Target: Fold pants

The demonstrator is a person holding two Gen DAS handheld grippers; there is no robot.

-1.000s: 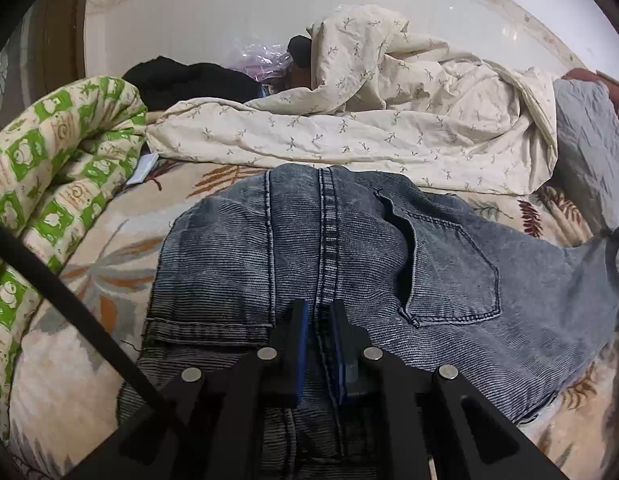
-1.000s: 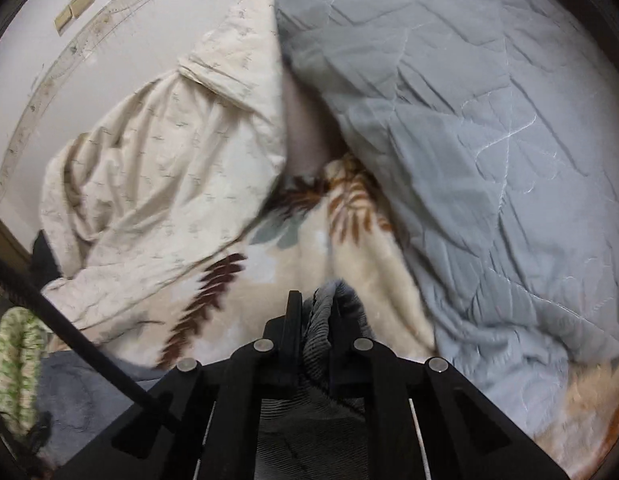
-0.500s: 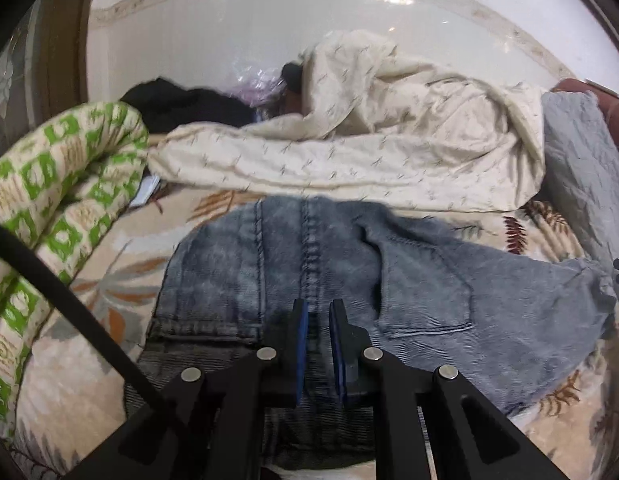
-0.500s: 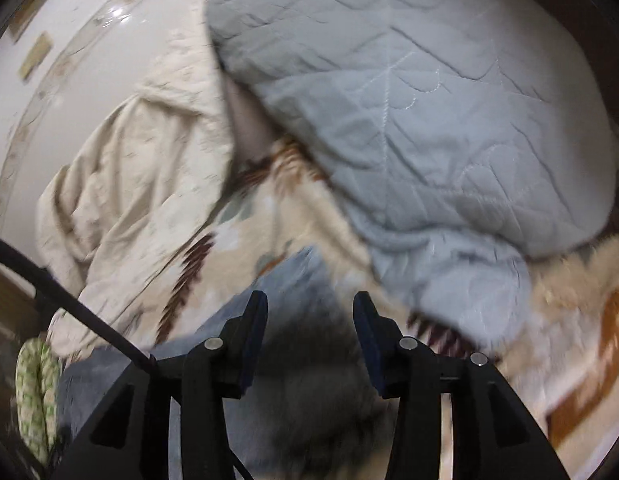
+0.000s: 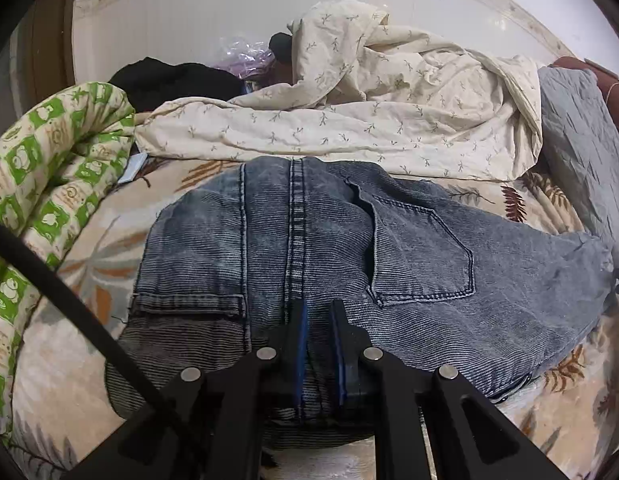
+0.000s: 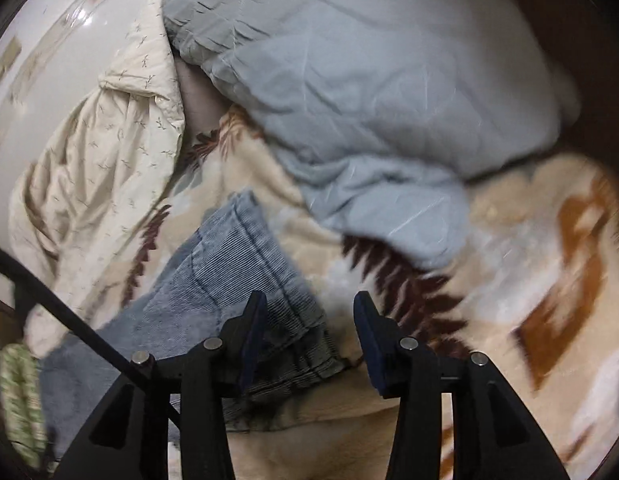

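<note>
Blue-grey jeans (image 5: 389, 248) lie on the bed, back side up, with one back pocket (image 5: 421, 256) showing. My left gripper (image 5: 318, 312) is shut on the pants at the waistband, right on the centre seam, and denim fills the narrow gap between its blue pads. In the right wrist view the leg end of the pants (image 6: 229, 272) lies flat on the blanket. My right gripper (image 6: 309, 300) stands open just above that hem. Its left finger (image 6: 253, 320) hovers over the cloth and its right finger is over bare blanket. Neither pad presses the denim.
A cream leaf-print duvet (image 5: 369, 120) is heaped behind the jeans. A green patterned blanket roll (image 5: 49, 184) lies at the left and a grey quilt (image 6: 369, 100) at the right. Black clothing (image 5: 177, 80) sits by the wall. The beige leaf-patterned bedspread (image 6: 529, 248) covers the bed.
My right gripper has opened and let go of the leg end, which now lies on the bedspread, and it has shifted sideways. The left gripper keeps its hold.
</note>
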